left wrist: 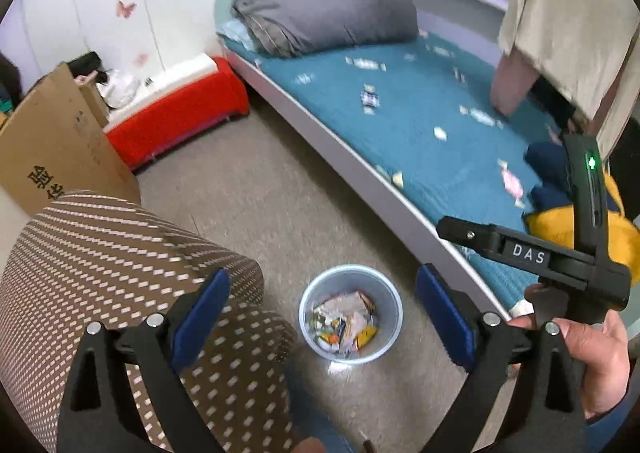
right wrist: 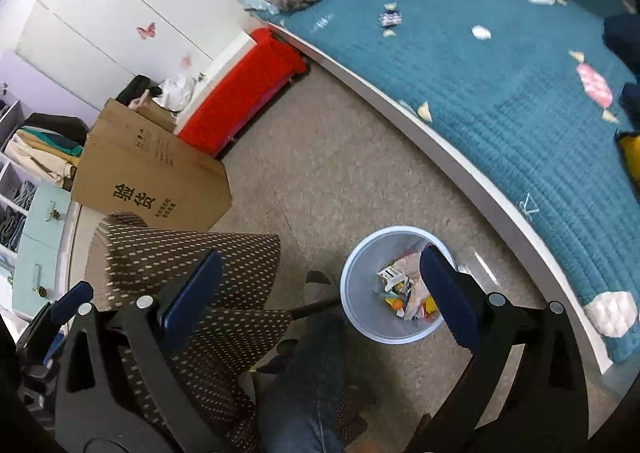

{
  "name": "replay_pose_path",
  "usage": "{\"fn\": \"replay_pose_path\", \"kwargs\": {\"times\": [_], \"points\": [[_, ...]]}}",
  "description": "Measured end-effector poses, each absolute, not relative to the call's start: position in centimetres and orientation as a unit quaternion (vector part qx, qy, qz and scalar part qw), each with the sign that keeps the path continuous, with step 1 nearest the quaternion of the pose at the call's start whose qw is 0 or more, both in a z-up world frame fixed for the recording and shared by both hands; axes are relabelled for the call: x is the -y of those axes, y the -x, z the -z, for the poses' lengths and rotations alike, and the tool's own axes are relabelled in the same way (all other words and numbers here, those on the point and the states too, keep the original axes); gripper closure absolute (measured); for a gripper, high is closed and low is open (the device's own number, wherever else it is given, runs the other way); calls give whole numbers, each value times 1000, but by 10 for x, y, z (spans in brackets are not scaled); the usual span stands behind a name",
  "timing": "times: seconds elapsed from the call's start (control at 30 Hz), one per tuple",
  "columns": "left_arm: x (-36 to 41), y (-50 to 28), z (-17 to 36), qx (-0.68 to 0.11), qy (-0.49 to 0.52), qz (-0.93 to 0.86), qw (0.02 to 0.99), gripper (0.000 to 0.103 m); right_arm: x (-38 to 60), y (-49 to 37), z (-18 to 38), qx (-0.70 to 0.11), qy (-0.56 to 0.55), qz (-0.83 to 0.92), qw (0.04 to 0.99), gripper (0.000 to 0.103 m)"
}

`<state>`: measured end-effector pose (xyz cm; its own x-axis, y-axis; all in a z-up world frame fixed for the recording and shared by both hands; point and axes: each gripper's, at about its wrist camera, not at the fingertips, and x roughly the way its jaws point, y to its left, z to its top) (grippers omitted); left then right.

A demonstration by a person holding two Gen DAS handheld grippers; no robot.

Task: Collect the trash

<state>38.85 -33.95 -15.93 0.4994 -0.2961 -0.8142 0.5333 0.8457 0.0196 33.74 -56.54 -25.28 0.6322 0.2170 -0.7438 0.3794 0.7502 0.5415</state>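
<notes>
Below my hands, the trash bin (left wrist: 350, 315) holds wrappers too jumbled to identify. Both my left gripper (left wrist: 322, 317) and right gripper (right wrist: 320, 289) have fingers spread wide, grasping nothing.

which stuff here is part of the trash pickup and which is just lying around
Part of the job:
- bin on the floor, already holding wrappers
- candy wrappers on the bed
- left tool and right tool, both open and empty

Just lying about:
- cardboard box
- grey pillow
- red bench
- dotted chair
</notes>
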Motion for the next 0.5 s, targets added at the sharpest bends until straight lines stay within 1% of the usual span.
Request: {"fn": "replay_pose_path", "kwargs": {"times": [0.17,0.33,0.5], "points": [[314,-358,121,-378,-133,227,887,10,544,-317,206,-398,-321,46,858,6],[281,-326,86,-315,-130,205,917,8,509,-294,152,-365,-278,41,888,6],[243,-298,61,-275,-114,179,938,8,462,-267,107,-335,-228,30,914,6]]}}
